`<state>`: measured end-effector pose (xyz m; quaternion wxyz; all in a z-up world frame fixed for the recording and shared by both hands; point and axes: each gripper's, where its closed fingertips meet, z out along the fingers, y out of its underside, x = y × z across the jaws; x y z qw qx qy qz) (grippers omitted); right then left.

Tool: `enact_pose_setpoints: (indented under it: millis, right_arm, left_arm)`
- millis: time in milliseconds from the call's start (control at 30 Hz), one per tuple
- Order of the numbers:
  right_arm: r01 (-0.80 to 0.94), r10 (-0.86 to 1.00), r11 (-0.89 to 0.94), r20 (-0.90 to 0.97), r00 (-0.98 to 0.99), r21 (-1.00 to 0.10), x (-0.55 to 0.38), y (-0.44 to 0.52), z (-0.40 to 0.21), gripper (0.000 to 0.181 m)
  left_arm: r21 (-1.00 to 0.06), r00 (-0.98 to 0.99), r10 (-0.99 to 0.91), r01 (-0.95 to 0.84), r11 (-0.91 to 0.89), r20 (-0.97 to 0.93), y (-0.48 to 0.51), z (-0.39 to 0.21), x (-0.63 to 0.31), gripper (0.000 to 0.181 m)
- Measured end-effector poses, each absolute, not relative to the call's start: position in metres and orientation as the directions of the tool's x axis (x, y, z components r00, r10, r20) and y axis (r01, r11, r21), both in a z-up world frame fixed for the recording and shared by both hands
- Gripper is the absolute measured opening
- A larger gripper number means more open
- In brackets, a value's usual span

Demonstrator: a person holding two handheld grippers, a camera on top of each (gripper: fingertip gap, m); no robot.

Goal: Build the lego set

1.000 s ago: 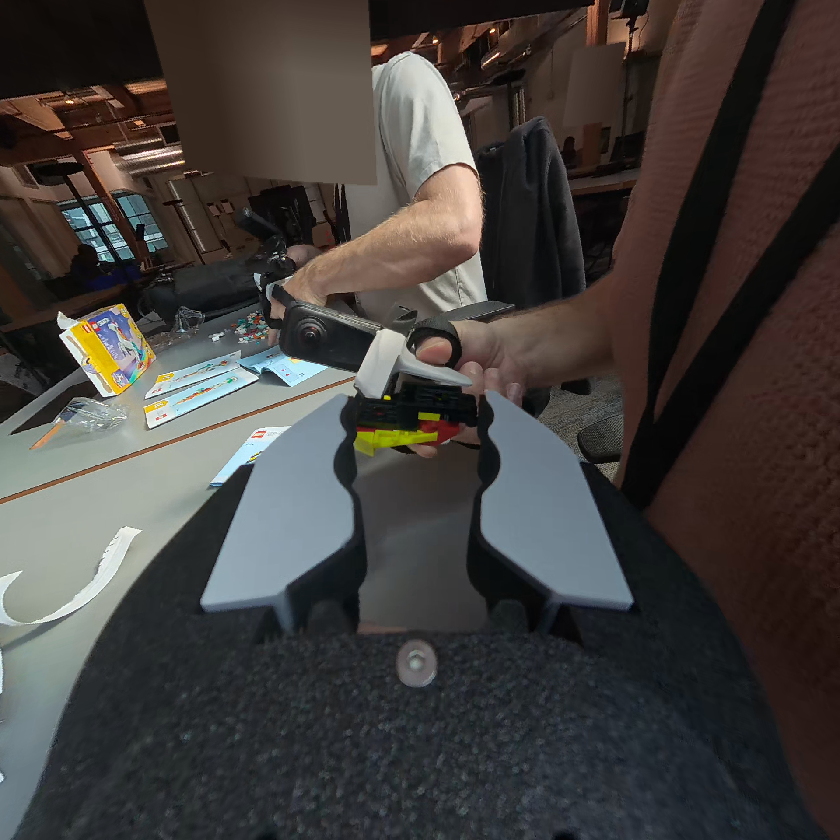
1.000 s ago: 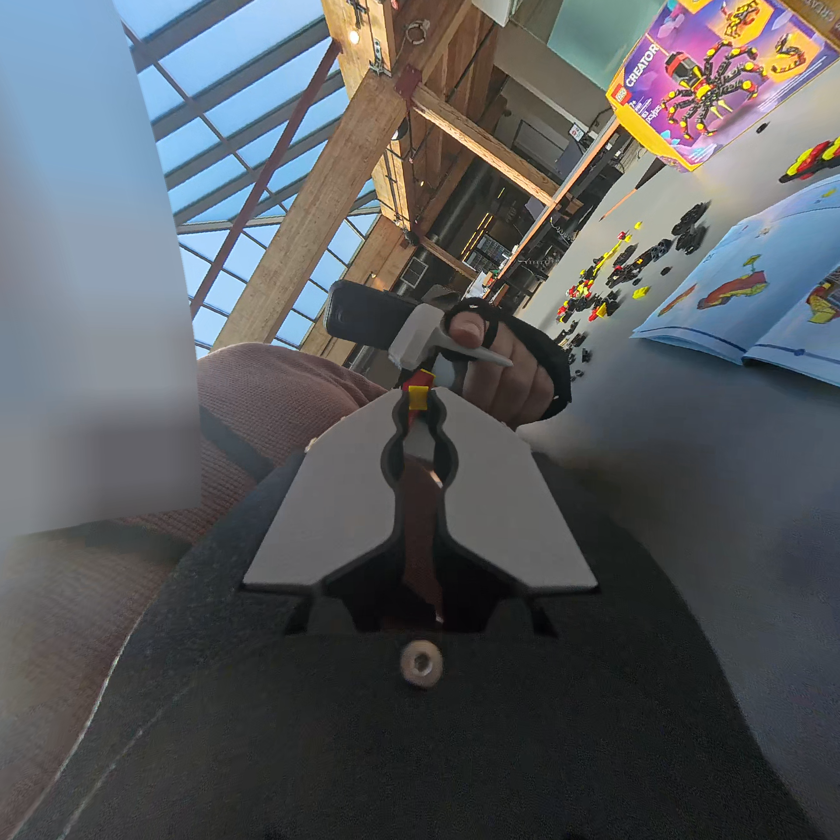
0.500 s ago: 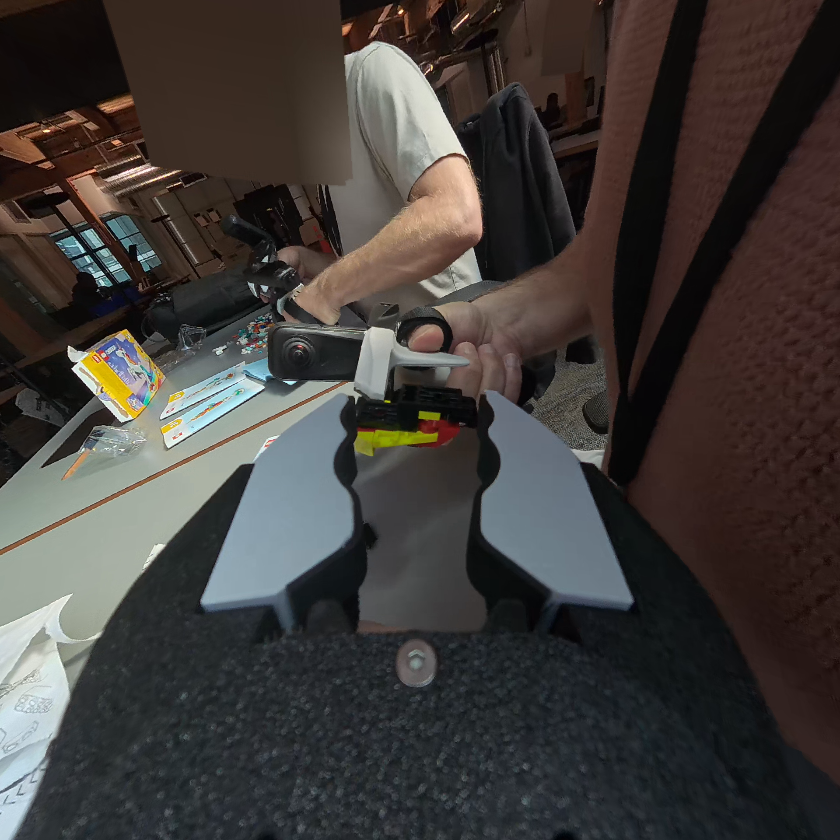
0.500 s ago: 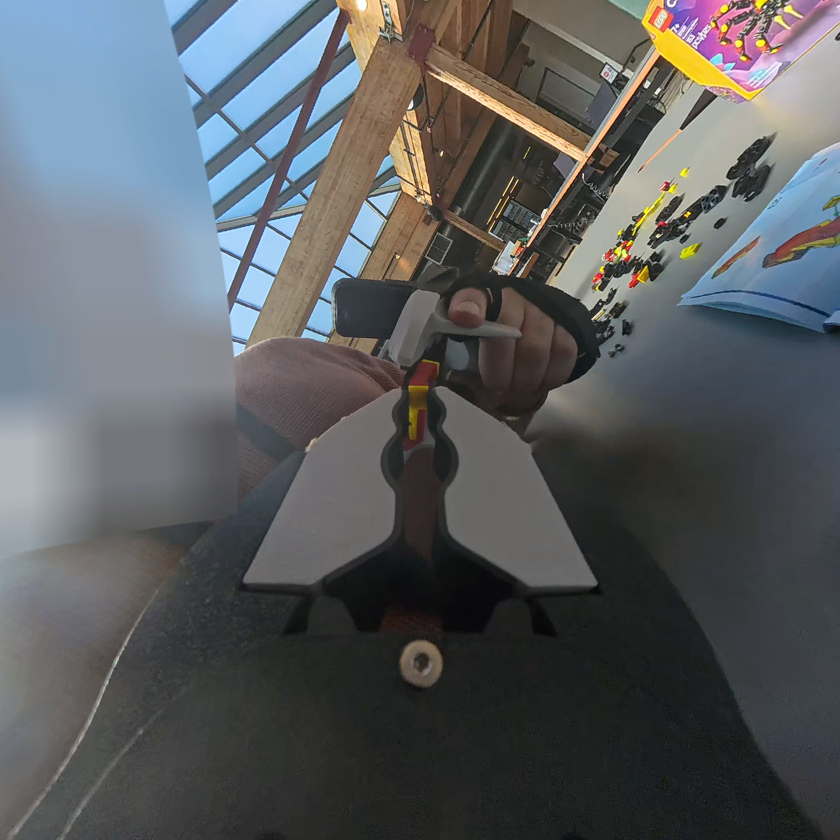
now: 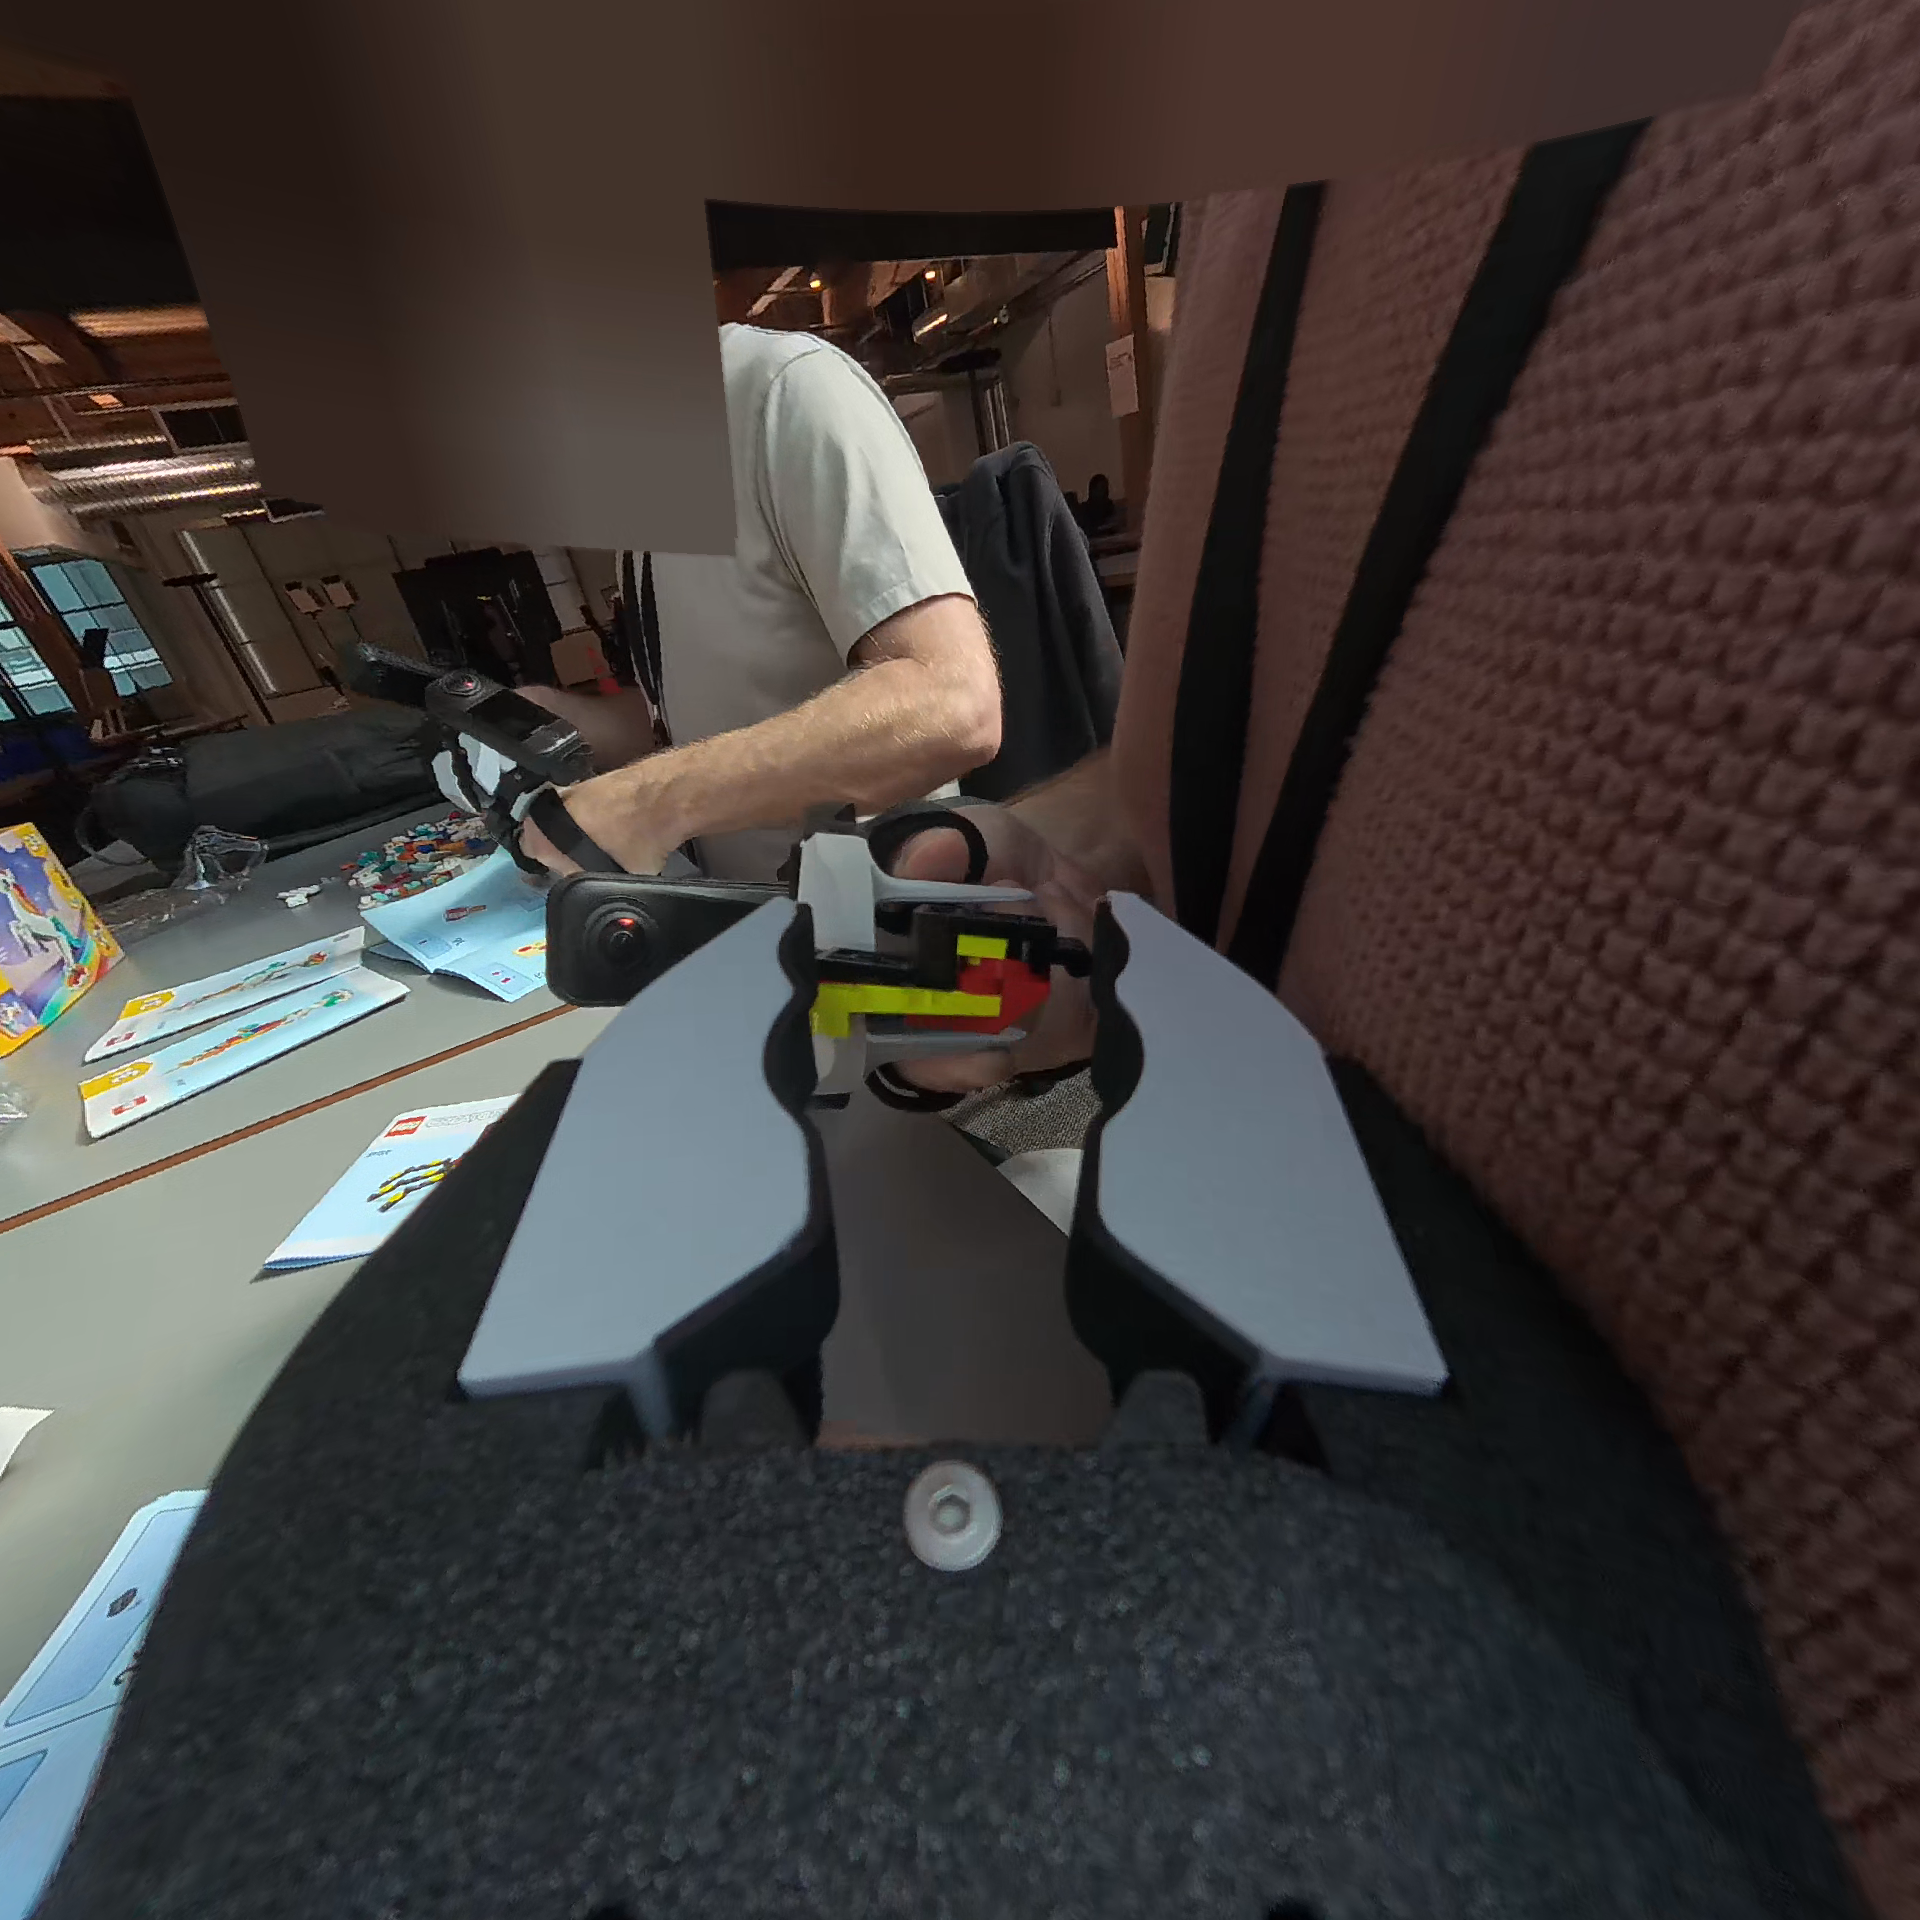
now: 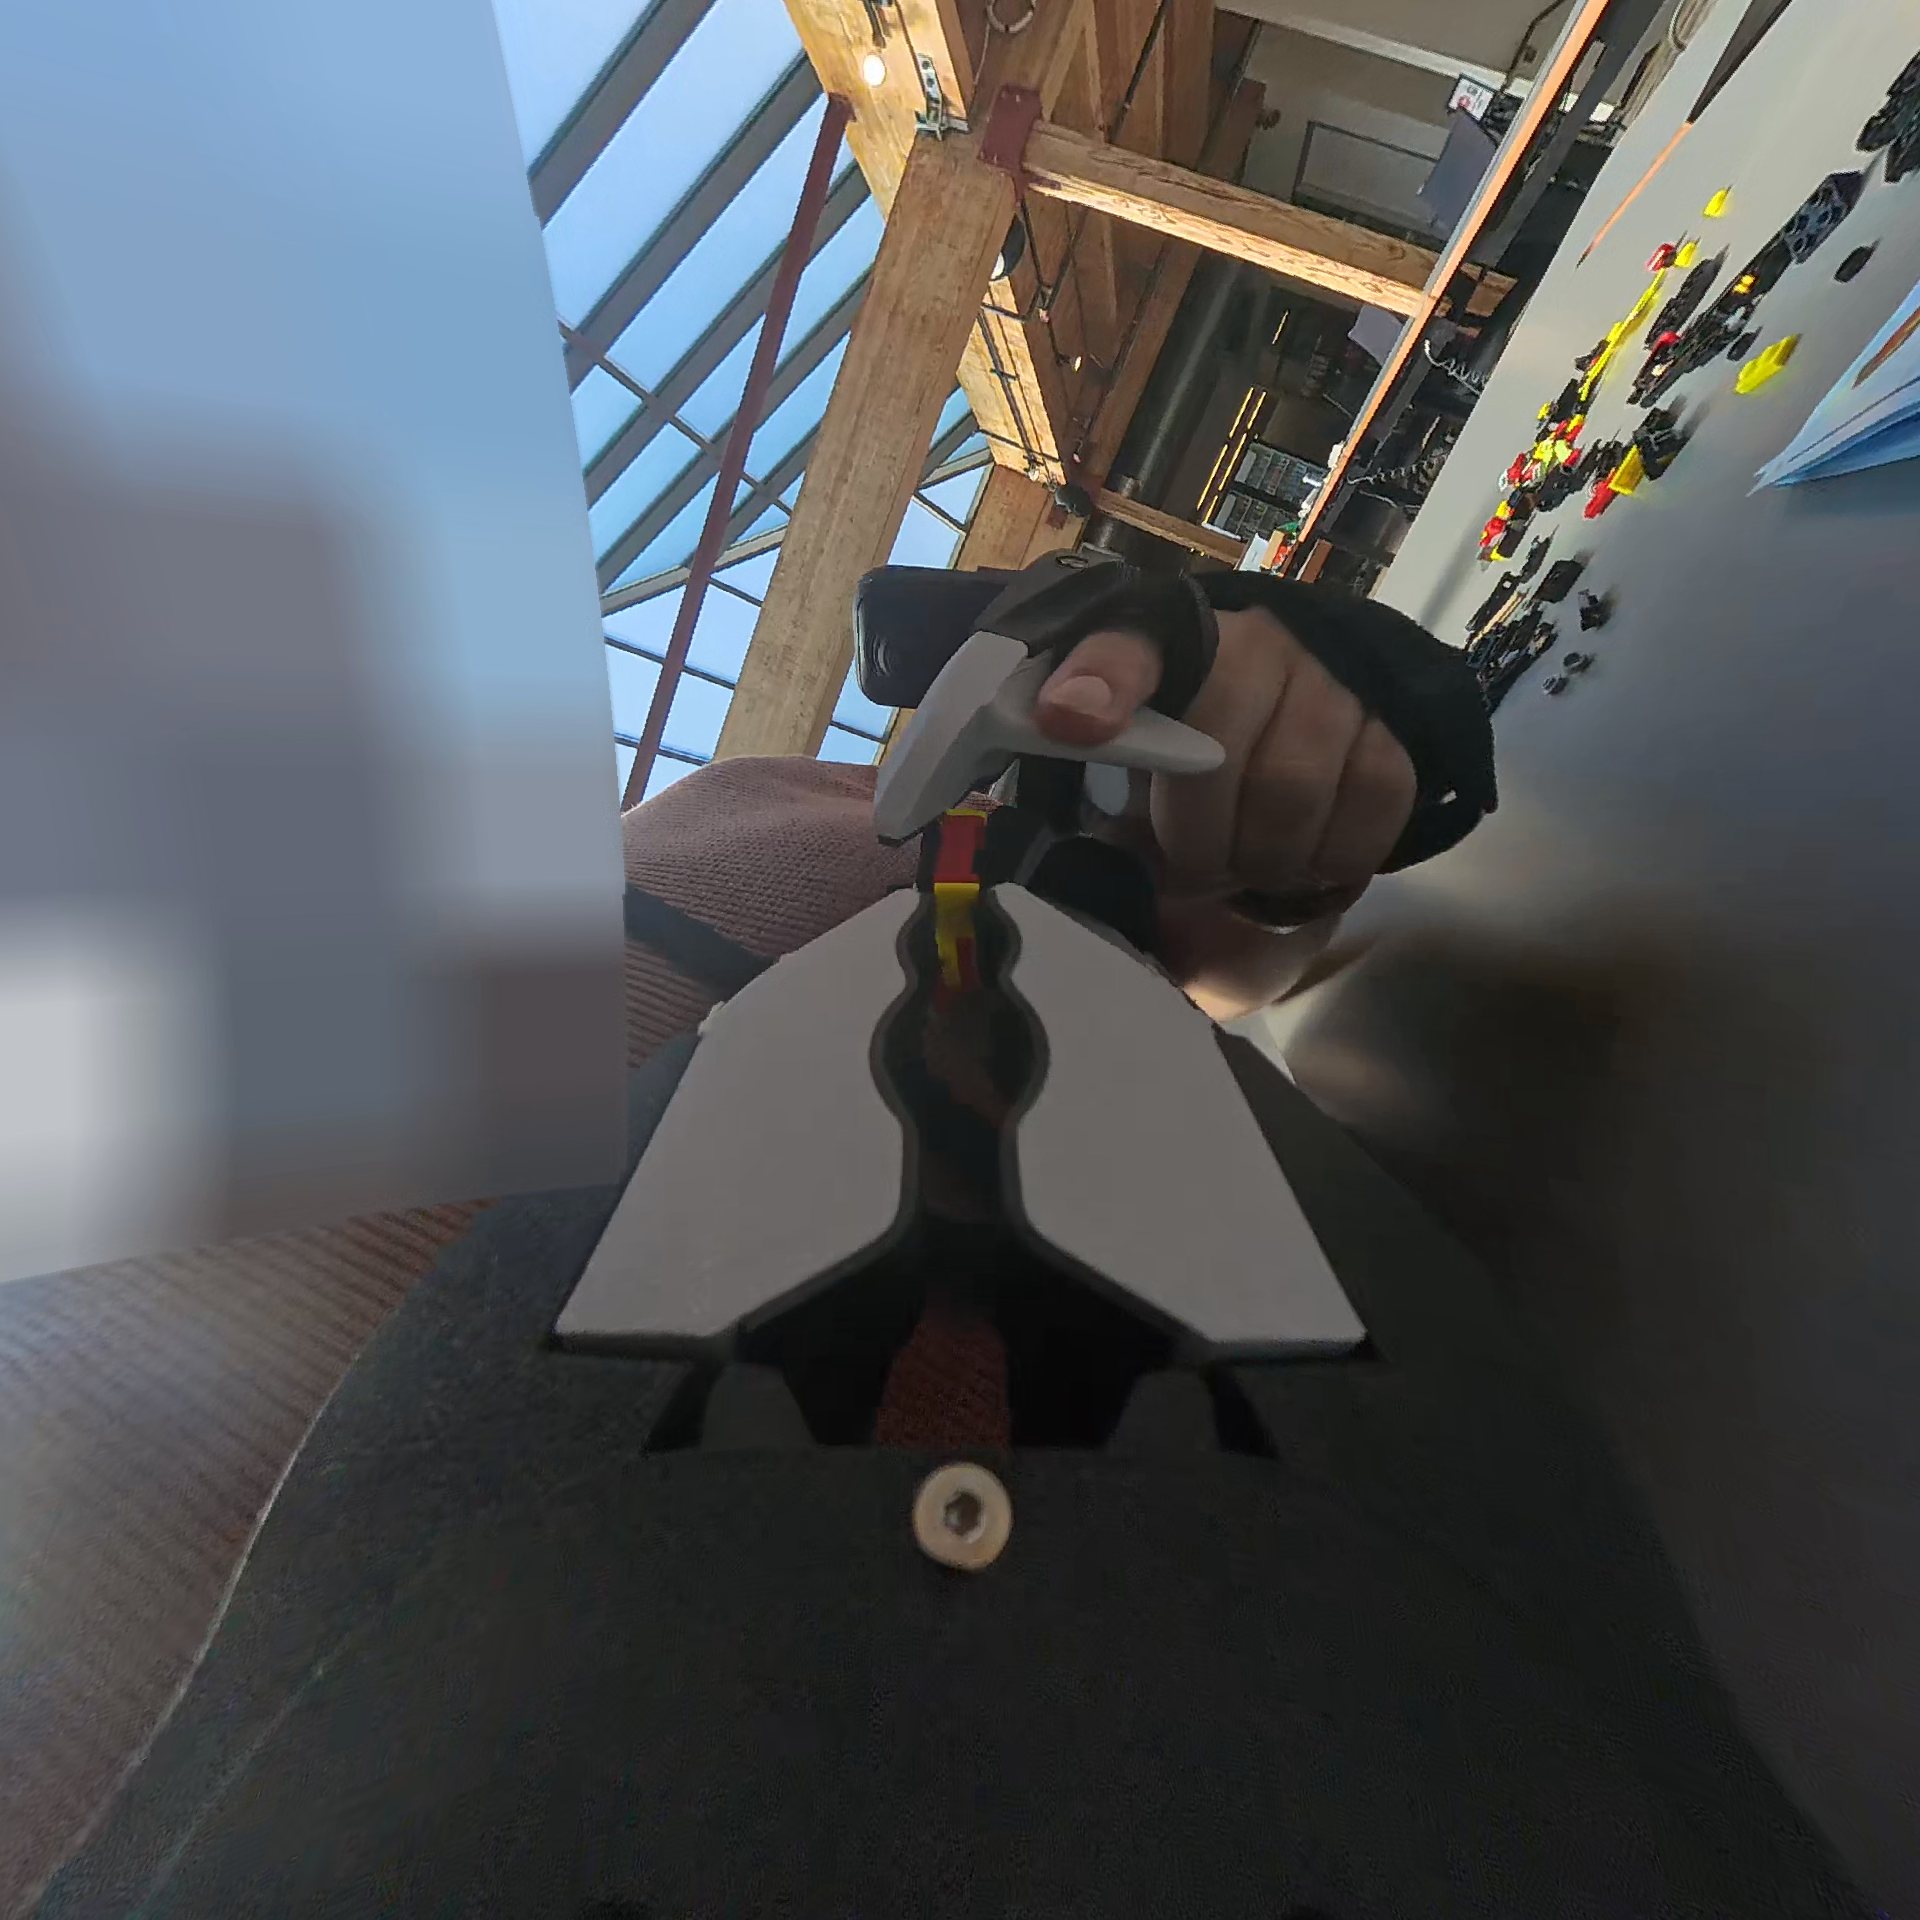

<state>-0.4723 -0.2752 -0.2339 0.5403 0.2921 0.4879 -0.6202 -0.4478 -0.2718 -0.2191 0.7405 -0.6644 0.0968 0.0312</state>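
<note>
A small black, yellow and red lego assembly (image 5: 914, 997) is held in the air between both grippers, close to my chest. My left gripper (image 5: 945, 977) has its two tips against the ends of the assembly. In the left wrist view the right gripper's white fingers (image 5: 831, 914) clamp the assembly's left end. In the right wrist view my right gripper (image 6: 954, 914) is nearly closed on the thin assembly (image 6: 958, 847), seen end-on. The left gripper (image 6: 956, 727) and the hand holding it sit just beyond.
A grey table (image 5: 156, 1299) carries instruction booklets (image 5: 405, 1174) and a yellow box (image 5: 42, 935). Loose black, red and yellow pieces (image 6: 1621, 416) lie on it. Another person (image 5: 821, 582) works with a gripper (image 5: 499, 727) over a brick pile (image 5: 416, 862). My reddish sweater (image 5: 1558, 831) fills the right. Left and right tips are no more than a few centimetres apart.
Both grippers kept their hold on the assembly. The left wrist view swung up and toward my sweater. The right wrist view tilted further toward the ceiling, and the left gripper looms closer in it.
</note>
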Motion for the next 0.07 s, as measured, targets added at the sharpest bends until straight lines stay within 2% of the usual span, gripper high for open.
enact_pose_setpoints:
  millis: [67]
  right_arm:
    - [0.961,-0.410,0.043,-0.882,-0.232,-0.273,-0.4725,-0.2761,-0.2303,0.007]
  left_arm:
    - [-0.975,0.981,-0.078,-0.166,0.149,-0.179,-0.2727,-0.2153,-0.4482,0.051]
